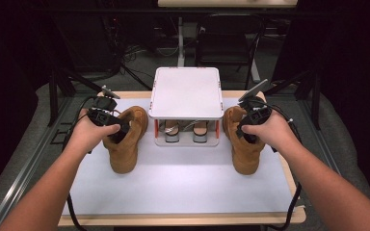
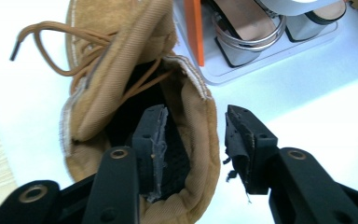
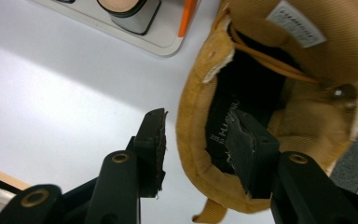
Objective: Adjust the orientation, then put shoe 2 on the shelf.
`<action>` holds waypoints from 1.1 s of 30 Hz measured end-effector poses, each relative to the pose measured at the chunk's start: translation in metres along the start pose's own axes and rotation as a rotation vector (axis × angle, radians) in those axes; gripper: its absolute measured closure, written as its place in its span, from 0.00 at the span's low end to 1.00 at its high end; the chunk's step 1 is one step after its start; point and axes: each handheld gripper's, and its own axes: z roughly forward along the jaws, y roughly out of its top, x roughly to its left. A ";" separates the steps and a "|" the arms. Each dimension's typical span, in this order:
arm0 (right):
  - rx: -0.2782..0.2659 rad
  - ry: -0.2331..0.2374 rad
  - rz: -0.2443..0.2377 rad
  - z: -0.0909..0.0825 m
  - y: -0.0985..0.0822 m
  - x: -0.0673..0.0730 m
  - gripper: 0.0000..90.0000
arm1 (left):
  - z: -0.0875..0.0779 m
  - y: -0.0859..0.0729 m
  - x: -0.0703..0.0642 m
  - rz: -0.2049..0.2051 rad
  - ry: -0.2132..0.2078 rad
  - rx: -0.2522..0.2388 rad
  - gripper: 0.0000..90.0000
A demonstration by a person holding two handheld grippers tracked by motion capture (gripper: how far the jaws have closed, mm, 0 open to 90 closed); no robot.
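white table mat (image 1: 183,178) in a dark room, both grippers' jaws spread astride tan boot collars

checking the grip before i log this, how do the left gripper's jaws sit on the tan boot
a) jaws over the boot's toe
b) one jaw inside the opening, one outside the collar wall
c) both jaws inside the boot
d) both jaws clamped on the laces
b: in the left gripper view the left gripper has one jaw down inside the tan boot opening and the other outside its collar, the wall standing between them with a gap, not pinched.
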 end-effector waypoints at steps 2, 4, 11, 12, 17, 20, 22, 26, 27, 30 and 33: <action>-0.004 0.000 -0.001 -0.004 -0.001 -0.003 0.63 | -0.003 0.000 0.003 -0.012 0.009 -0.003 0.63; -0.013 -0.003 -0.004 -0.007 -0.002 -0.004 0.62 | -0.005 -0.001 0.009 -0.027 0.018 0.002 0.63; -0.016 -0.015 -0.021 -0.013 -0.005 -0.013 0.62 | -0.011 -0.007 0.029 -0.081 0.034 0.005 0.61; -0.015 -0.017 -0.021 -0.013 -0.005 -0.014 0.61 | -0.012 -0.008 0.031 -0.085 0.035 0.005 0.61; -0.020 -0.025 -0.021 -0.016 -0.004 -0.017 0.61 | -0.015 -0.012 0.039 -0.099 0.043 0.013 0.61; -0.018 -0.034 -0.020 -0.017 -0.004 -0.018 0.61 | -0.015 -0.013 0.042 -0.097 0.040 0.022 0.61; -0.016 -0.033 -0.022 -0.017 -0.004 -0.019 0.60 | -0.013 -0.013 0.044 -0.099 0.043 0.040 0.62; -0.010 -0.032 -0.025 -0.015 -0.004 -0.021 0.60 | -0.009 -0.013 0.045 -0.102 0.053 0.059 0.62; -0.006 -0.033 -0.021 -0.015 -0.005 -0.022 0.60 | -0.007 -0.013 0.045 -0.098 0.061 0.072 0.62; -0.004 -0.029 -0.020 -0.016 -0.005 -0.024 0.60 | -0.002 -0.013 0.047 -0.101 0.075 0.091 0.62; -0.012 -0.029 -0.015 -0.016 -0.005 -0.024 0.59 | 0.002 -0.013 0.048 -0.105 0.083 0.110 0.61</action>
